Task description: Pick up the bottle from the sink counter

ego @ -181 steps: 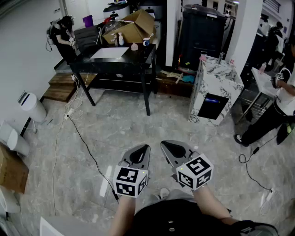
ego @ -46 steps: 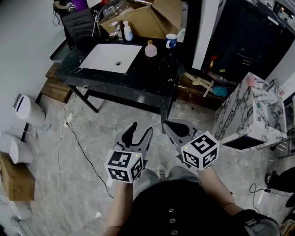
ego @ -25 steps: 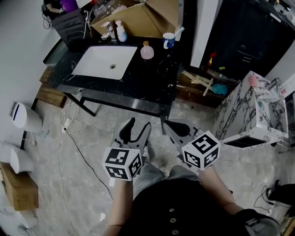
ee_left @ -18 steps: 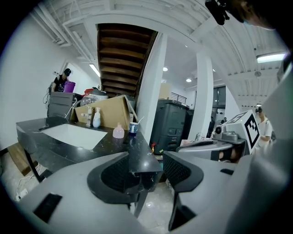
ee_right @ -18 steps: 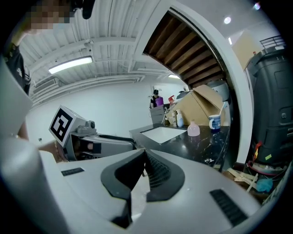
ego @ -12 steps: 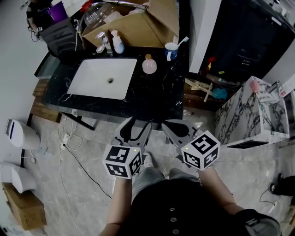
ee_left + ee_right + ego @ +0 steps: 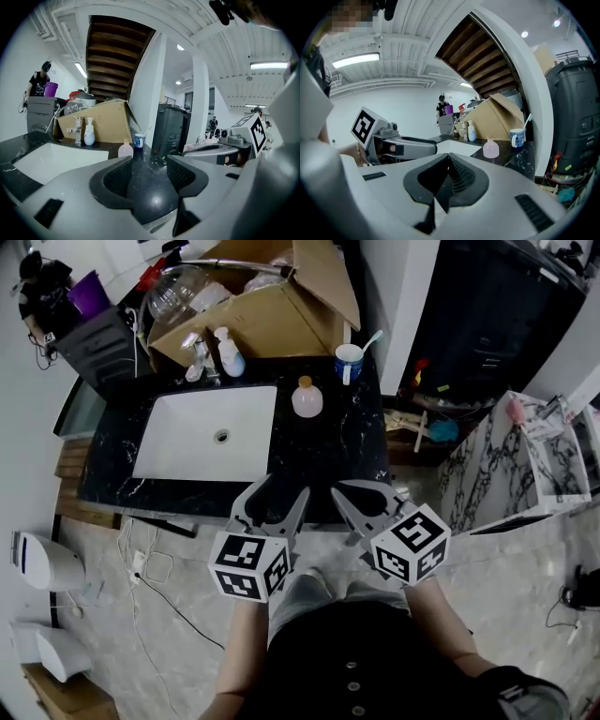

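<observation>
1. Grey plastic nearest: left gripper (image 7: pixel 279 493) held low in front of the body, just short of the counter's front edge, jaws apart with nothing between them but a view of dark stone.
2. Close on its right, the right gripper (image 7: pixel 342 493), jaws pressed together on nothing, tip likewise at the counter's near edge.
3. Under both, a pale marbled floor (image 7: pixel 141 634).
4. Next out, the counter (image 7: pixel 352 442) of black veined stone, with a white rectangular sink (image 7: pixel 206 432) sunk into its left part.
5. Just beyond the sink's far right corner, the bottle (image 7: pixel 307 399): squat, round, pale pink with a tan cap, upright on the counter, untouched and well apart from both grippers. Same bottle (image 7: pixel 125 149) small beyond the open jaws in the left gripper view, and up and to the right of the closed jaws in the right gripper view.
6. Farther back and to the right of the bottle, a blue-and-white cup (image 7: pixel 349 362) with a toothbrush leaning out of it.
7. Behind the sink, a metal faucet (image 7: pixel 195 360) and a white pump dispenser (image 7: pixel 228 354) side by side.
8. Behind those, an open cardboard box (image 7: pixel 262 320) along the counter's back.
9. Off to the right on the floor, a white marbled cabinet (image 7: pixel 511 460); far left at the back, a purple cup (image 7: pixel 91 289).
</observation>
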A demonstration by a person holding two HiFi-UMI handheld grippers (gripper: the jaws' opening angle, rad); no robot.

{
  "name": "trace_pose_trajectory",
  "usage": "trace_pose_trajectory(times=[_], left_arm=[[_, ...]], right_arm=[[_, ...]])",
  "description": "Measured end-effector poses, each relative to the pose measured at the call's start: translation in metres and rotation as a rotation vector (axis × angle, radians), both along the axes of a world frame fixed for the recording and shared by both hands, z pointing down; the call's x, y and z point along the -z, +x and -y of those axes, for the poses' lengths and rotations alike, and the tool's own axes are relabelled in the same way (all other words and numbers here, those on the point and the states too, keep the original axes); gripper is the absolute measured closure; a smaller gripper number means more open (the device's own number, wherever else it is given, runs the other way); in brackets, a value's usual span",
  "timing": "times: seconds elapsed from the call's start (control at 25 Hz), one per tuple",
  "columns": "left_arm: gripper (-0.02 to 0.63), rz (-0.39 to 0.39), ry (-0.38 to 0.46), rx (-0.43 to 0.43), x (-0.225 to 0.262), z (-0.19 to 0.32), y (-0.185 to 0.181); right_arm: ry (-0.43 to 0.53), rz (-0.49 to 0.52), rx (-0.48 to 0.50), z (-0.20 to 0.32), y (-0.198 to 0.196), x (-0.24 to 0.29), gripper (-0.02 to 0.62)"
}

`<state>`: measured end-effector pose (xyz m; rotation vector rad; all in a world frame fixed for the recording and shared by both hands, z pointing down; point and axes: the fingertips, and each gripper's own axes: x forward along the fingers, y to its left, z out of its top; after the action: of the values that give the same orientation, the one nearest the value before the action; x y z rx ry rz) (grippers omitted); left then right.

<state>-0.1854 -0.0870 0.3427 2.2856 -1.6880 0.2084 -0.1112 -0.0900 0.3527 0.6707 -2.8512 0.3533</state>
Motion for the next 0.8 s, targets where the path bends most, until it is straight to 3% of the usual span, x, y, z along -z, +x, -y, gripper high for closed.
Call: trace_pose_trajectory(times=[0.36,0.8], left_arm=[[0.377,-0.011,-0.015,-0.065,-0.008,0.019,-0.024],[0.377,-0.036,-0.051,-0.078,-0.022,0.022,-0.034]], right_arm=[[-0.017,-0.01,-0.091,0.016,-0.016,-0.009,0.592],[-0.041,-0.033,-0.1,0.025,-0.027,-0.02,0.592]])
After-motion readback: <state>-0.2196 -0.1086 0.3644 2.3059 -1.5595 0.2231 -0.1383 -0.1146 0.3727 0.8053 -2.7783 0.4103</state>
